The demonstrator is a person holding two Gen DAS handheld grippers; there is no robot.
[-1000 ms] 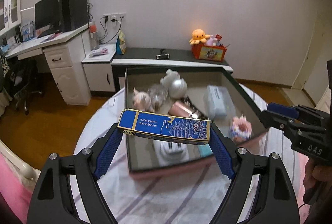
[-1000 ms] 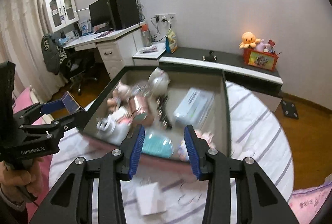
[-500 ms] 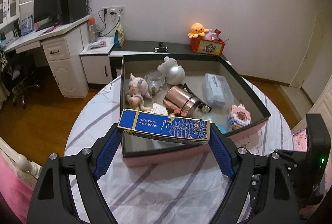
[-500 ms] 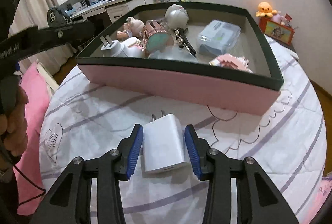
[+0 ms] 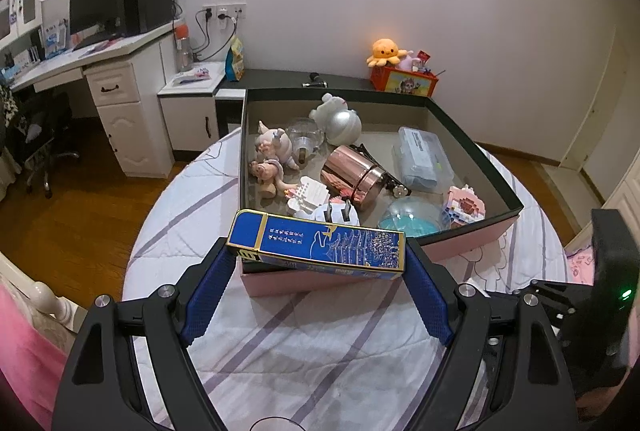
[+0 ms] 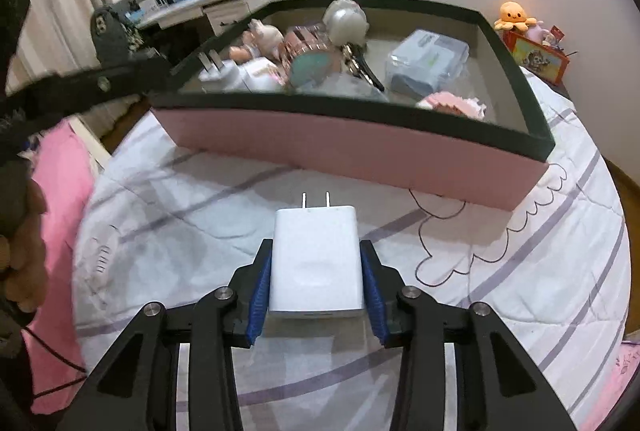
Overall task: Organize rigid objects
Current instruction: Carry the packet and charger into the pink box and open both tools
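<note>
My left gripper [image 5: 316,263] is shut on a long blue box [image 5: 316,245] with gold trim, held crosswise above the near left corner of the pink storage box [image 5: 472,245]. My right gripper [image 6: 316,271] is shut on a white plug charger [image 6: 315,263], prongs pointing forward, low over the striped tablecloth in front of the pink box's front wall [image 6: 344,151]. The box holds another white charger [image 5: 336,213], a rose-gold cup [image 5: 352,175], a clear case [image 5: 424,159], toy figures and a teal dome.
The round table has a white cloth with purple stripes [image 5: 304,343]. A white desk with a monitor [image 5: 96,7] stands at the left, and a dark low bench with an orange plush [image 5: 386,51] behind. Pink bedding [image 6: 60,183] lies left of the table.
My right gripper has dropped to the tablecloth and closed on the white charger. The left gripper, still holding the blue box, has backed off and risen slightly from the storage box.
</note>
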